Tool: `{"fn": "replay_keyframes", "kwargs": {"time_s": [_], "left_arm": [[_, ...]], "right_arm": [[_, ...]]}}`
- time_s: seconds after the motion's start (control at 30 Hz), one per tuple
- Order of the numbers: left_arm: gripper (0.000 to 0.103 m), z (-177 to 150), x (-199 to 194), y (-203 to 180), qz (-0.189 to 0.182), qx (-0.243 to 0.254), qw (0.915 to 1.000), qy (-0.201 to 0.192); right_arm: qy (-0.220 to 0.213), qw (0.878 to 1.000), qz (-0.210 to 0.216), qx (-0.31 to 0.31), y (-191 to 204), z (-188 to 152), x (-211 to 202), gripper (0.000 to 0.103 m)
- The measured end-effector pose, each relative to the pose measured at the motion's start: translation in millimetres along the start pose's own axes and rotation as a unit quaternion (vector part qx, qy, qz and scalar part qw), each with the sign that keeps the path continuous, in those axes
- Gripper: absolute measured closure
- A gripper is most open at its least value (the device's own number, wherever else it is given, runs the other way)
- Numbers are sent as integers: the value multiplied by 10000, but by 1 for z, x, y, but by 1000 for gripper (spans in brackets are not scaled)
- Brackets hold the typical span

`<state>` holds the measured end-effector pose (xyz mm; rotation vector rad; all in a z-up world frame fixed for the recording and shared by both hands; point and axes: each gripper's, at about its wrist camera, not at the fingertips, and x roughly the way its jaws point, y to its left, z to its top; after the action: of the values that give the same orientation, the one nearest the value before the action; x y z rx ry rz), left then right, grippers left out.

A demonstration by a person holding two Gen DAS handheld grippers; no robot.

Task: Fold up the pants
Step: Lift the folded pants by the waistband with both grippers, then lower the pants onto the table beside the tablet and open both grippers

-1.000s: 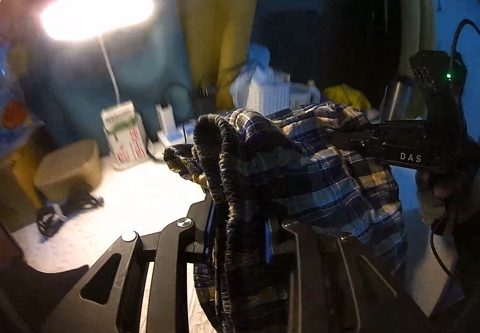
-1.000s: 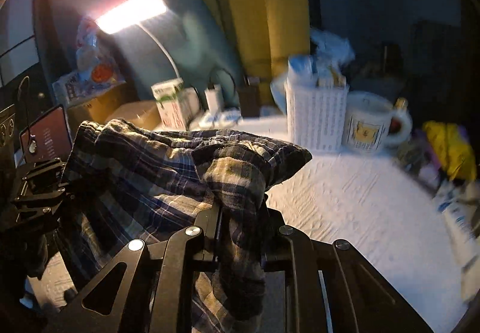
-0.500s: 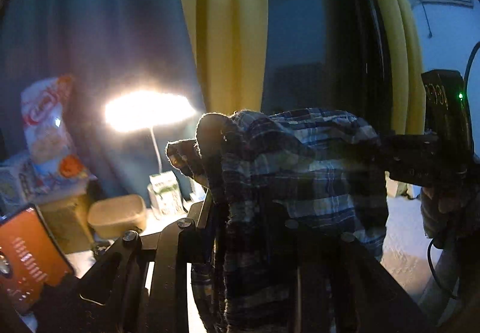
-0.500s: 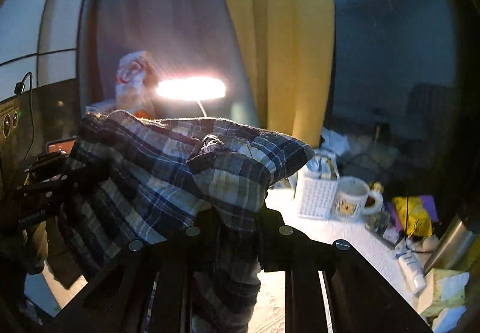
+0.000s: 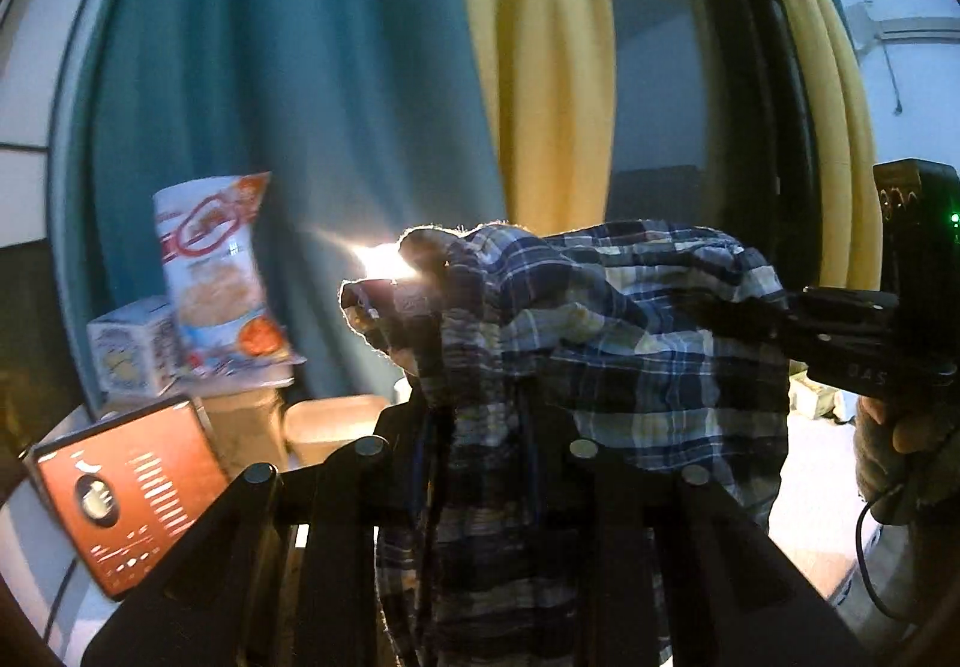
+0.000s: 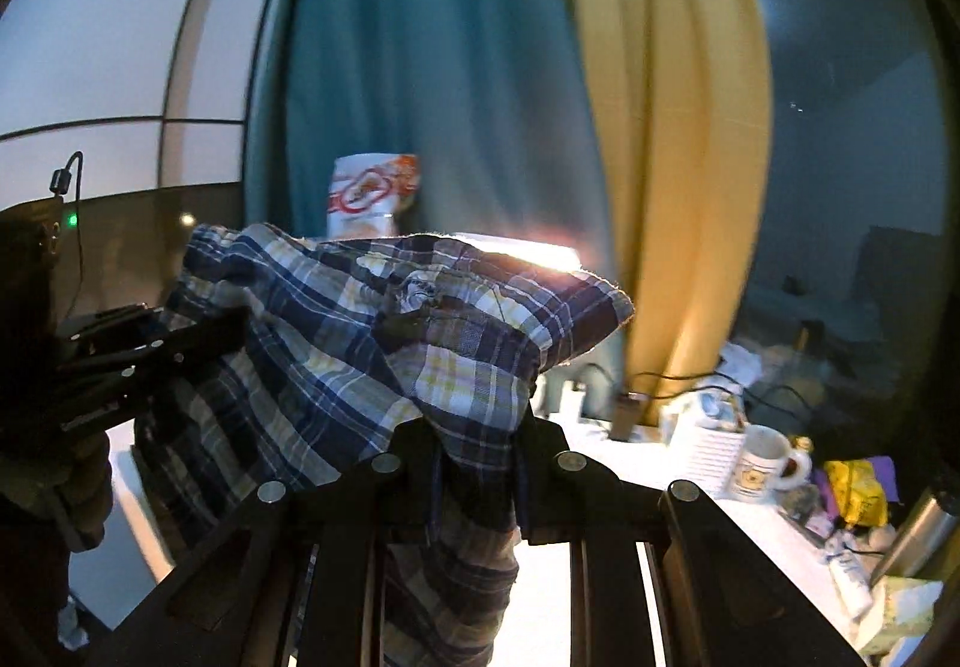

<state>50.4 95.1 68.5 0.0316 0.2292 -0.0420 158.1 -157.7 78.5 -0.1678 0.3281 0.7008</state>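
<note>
Teal and yellow curtains fill the background, with a cluttered white desk (image 6: 624,463) down below carrying a mug (image 6: 765,463), a snack bag (image 5: 210,271) and assorted junk. Lamp glare is peeking out from behind the cloth.

So the plaid pants (image 5: 600,355) are up in the air, well clear of the desk, strung between both tools. The left hand-held gripper (image 5: 480,445) is clamped on a bunched, gathered edge that looks like the elastic waistband, and the right hand-held gripper (image 6: 477,457) is pinched onto another wad of the same edge. Each one shows up off to the side in the other's camera.

Handling-wise I'd guess thin, light cotton: totally floppy, no stiffness, not slippery, nothing to break. It sags and wrinkles between the grips. Best hold is that thick waistband seam, near the outer corners, since pinching a wad mid-panel just makes lumps.

Direction: the held edge runs roughly sideways between the two grippers, and the legs hang straight down out of frame, so the long axis looks vertical right now.
</note>
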Motion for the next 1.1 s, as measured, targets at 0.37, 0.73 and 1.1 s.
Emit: {"fn": "replay_keyframes", "kwargs": {"time_s": [0.37,0.73,1.1], "left_arm": [[80,-39,-9,45,299,-209,9984,441],[80,-83,51,74,282,-366,9931,1079],[80,-123,116,104,362,-637,9803,1833]], "right_arm": [[495,9981,353,-51,54,-17,52,85],[1223,9919,334,26,63,-46,127,85],[1856,9812,491,216,55,-77,210,85]]}}
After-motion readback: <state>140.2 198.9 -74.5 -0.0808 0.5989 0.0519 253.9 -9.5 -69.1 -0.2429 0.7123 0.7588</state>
